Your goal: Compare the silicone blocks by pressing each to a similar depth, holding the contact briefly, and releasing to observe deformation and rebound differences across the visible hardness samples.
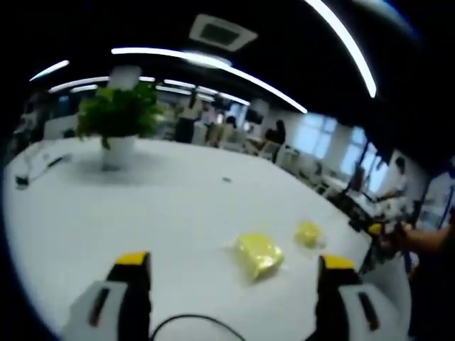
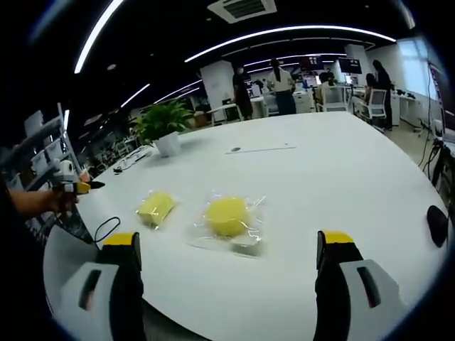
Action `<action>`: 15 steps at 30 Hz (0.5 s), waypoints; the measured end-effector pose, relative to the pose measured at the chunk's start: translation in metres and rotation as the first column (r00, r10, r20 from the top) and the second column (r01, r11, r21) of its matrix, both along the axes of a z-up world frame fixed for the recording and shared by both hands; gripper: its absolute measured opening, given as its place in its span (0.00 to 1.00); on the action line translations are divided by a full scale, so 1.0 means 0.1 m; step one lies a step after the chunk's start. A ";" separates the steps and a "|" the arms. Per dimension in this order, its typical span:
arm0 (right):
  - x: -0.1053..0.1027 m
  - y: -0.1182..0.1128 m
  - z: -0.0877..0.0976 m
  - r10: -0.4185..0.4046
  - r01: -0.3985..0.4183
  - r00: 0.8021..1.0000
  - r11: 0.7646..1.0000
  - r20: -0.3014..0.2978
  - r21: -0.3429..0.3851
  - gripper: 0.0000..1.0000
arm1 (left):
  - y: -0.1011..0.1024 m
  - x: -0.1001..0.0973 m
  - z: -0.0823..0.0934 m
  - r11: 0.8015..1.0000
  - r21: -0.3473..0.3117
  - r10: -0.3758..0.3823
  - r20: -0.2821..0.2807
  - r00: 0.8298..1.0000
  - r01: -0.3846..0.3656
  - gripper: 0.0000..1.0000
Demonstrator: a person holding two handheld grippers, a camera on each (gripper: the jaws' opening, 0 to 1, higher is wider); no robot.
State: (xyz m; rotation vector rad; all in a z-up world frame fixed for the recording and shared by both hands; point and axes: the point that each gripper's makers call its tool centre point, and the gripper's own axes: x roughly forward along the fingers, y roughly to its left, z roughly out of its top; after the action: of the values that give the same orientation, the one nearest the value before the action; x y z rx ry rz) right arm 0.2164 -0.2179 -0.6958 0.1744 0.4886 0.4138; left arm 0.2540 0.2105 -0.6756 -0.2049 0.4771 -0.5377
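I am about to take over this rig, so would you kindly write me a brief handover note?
Left gripper: open, holding nothing, above the white table.
Right gripper: open, holding nothing.
Two yellow silicone blocks lie apart on the table: a bagged block ahead of the right gripper, and a smaller block beside it.
Done: neither block is being pressed now.
Left: press, hold and release each.

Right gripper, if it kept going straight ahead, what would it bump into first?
Probably the round yellow silicone block in its clear wrapper, lying on the white table just ahead between the open jaws of the right gripper. The gripper's height is hard to judge, so it might pass above it.
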 end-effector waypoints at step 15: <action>-0.09 0.17 -0.17 0.078 -0.078 0.997 0.991 -0.008 -0.113 0.96 | -0.03 -0.10 -0.11 0.999 0.031 -0.015 -0.016 1.000 0.015 1.00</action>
State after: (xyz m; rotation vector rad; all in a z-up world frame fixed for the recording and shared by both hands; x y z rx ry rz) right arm 0.2070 -0.2009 -0.7131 0.0470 0.5219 0.4609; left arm 0.2443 0.2076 -0.6870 -0.1763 0.5025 -0.5434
